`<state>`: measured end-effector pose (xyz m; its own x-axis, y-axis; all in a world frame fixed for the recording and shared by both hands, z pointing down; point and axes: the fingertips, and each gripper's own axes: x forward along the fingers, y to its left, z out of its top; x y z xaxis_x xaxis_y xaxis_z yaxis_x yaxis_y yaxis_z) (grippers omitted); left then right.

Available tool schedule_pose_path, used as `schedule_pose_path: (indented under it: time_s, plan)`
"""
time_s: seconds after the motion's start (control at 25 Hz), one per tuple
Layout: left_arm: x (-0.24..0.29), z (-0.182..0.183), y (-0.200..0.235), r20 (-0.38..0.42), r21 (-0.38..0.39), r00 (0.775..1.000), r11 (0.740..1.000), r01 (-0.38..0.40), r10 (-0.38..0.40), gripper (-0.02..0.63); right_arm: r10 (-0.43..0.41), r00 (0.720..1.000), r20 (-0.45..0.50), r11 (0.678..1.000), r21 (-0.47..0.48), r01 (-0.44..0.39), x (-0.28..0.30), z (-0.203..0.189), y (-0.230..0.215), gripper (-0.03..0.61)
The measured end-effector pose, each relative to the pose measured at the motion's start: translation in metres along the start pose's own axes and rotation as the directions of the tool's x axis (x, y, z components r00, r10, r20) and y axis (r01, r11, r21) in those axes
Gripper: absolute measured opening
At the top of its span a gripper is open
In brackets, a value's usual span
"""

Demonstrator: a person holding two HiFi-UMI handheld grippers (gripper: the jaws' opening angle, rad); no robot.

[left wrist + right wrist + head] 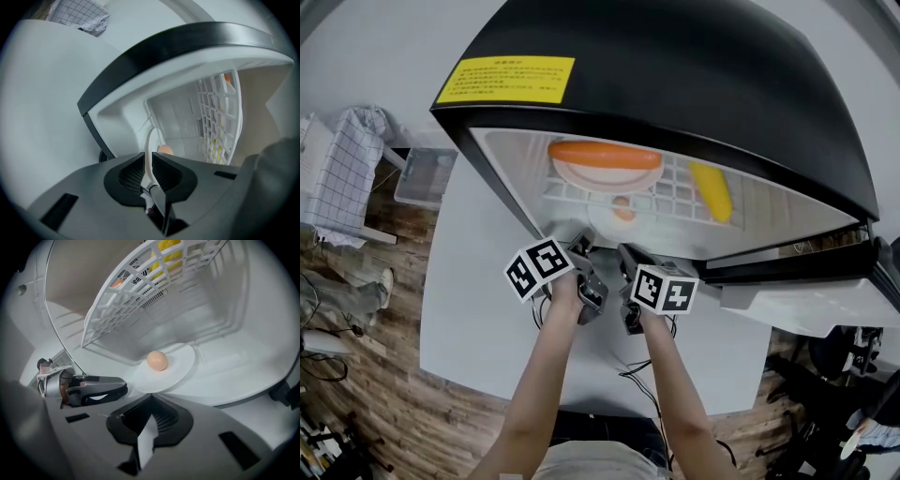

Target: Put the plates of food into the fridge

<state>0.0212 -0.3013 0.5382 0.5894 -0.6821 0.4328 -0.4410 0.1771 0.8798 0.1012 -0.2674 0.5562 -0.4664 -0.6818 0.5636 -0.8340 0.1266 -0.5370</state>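
A white plate (176, 366) with a brown egg (157, 360) lies on the floor of the open black fridge (694, 84), under the wire shelf (675, 192). My left gripper (150, 157) is shut on that plate's near rim (151, 145), which shows edge-on between the jaws, with the egg (165, 150) just beyond. In the right gripper view the left gripper (123, 386) holds the plate from the left. My right gripper (151, 397) is shut with nothing in it, just short of the plate. On the shelf lie a plate with a sausage (605, 153) and a yellow item (711, 190).
The fridge stands on a white table (469, 309), its door (787, 291) swung open to the right. A clear box (422, 173) and a checked cloth (347, 159) are at the left. Cables (642, 375) trail near the table's front edge.
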Motion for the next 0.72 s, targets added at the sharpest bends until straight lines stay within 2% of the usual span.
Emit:
schedule_pose_path:
  time_s: [0.2,0.32,0.44,0.52,0.72]
  plan:
    - [-0.009,-0.004,-0.004,-0.008,0.017,1.0,1.0,0.025,-0.025,0.031,0.031,0.999,-0.019,0.994,0.108,-0.028,0.003,0.003,-0.004,0.014]
    - [-0.014,-0.007,-0.007,-0.01,0.018,0.999,0.999,0.041,-0.041,0.031,0.03,0.999,-0.022,0.993,0.118,-0.027,0.001,0.002,-0.005,0.014]
    - [-0.019,-0.009,-0.01,-0.007,0.051,0.999,0.998,0.042,-0.042,0.031,0.024,1.0,0.008,0.998,0.064,-0.025,-0.007,0.002,0.0,0.014]
    - [-0.024,-0.009,-0.009,0.007,0.081,1.0,0.997,0.015,-0.016,0.031,0.024,0.998,0.053,1.0,0.009,-0.025,-0.017,0.004,0.005,0.014]
    - [-0.038,-0.012,-0.015,0.058,0.145,0.998,0.989,-0.006,-0.003,0.029,-0.027,0.986,0.163,0.98,-0.191,0.058,-0.046,0.017,0.019,0.014]
